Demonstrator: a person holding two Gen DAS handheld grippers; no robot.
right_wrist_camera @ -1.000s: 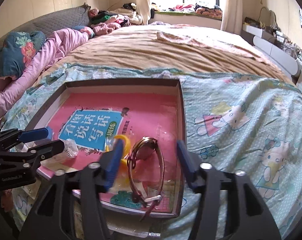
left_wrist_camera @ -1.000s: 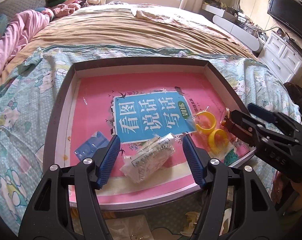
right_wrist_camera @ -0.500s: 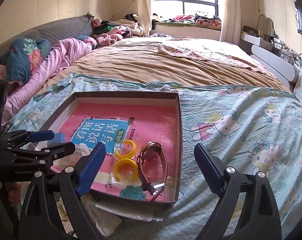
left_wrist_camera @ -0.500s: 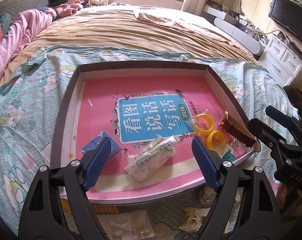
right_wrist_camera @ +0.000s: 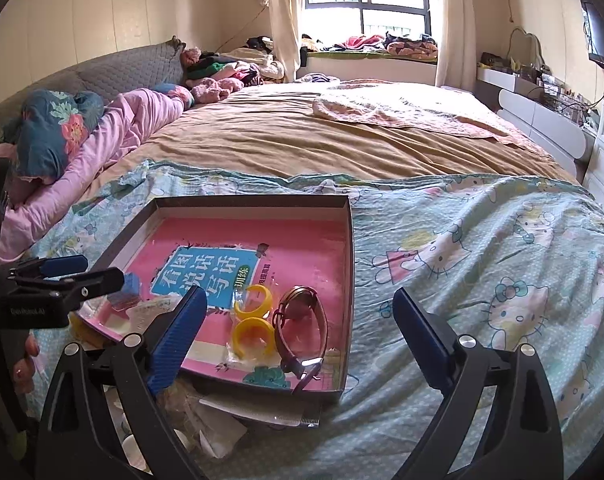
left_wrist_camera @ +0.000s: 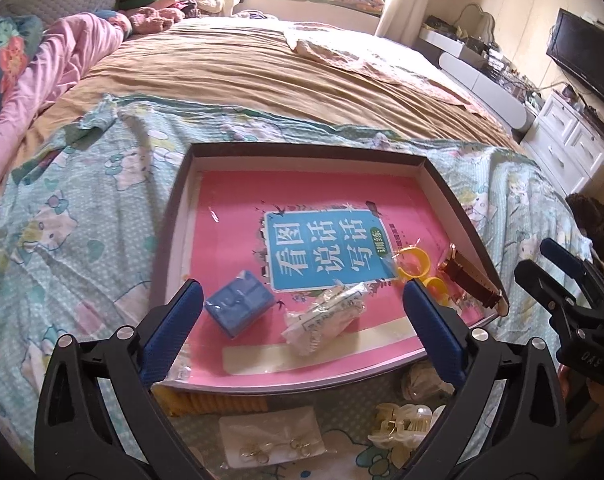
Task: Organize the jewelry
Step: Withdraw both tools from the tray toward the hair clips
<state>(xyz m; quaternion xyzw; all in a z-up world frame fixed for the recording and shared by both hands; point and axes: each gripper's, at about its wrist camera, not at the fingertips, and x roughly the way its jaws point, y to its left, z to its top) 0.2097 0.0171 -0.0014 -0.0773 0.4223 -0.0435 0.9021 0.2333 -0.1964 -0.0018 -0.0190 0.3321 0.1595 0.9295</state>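
A dark-rimmed tray (left_wrist_camera: 302,148) on the bed holds a pink book with a blue label. On the book lie a small blue box (left_wrist_camera: 239,304), a clear bag with a chain (left_wrist_camera: 326,318), two yellow rings (right_wrist_camera: 253,300) in a bag and a brown-strapped watch (right_wrist_camera: 302,320). My left gripper (left_wrist_camera: 302,296) hovers above the tray's near edge, jaws opening wide. The box and the bagged chain lie below between its pads, untouched. My right gripper (right_wrist_camera: 299,300) hangs over the tray's near right corner, jaws also opening, clear of the watch beneath it.
On the cartoon-print sheet in front of the tray lie a bag of earrings (left_wrist_camera: 271,442), a white hair claw (left_wrist_camera: 406,424) and a crumpled bag (left_wrist_camera: 422,380). A comb (right_wrist_camera: 269,414) pokes out under the tray. Pillows and bedding lie far left; white drawers stand right.
Both grippers' jaws have spread wide, and both have pulled back and up from the tray. The bagged chain and the watch stay lying in it.
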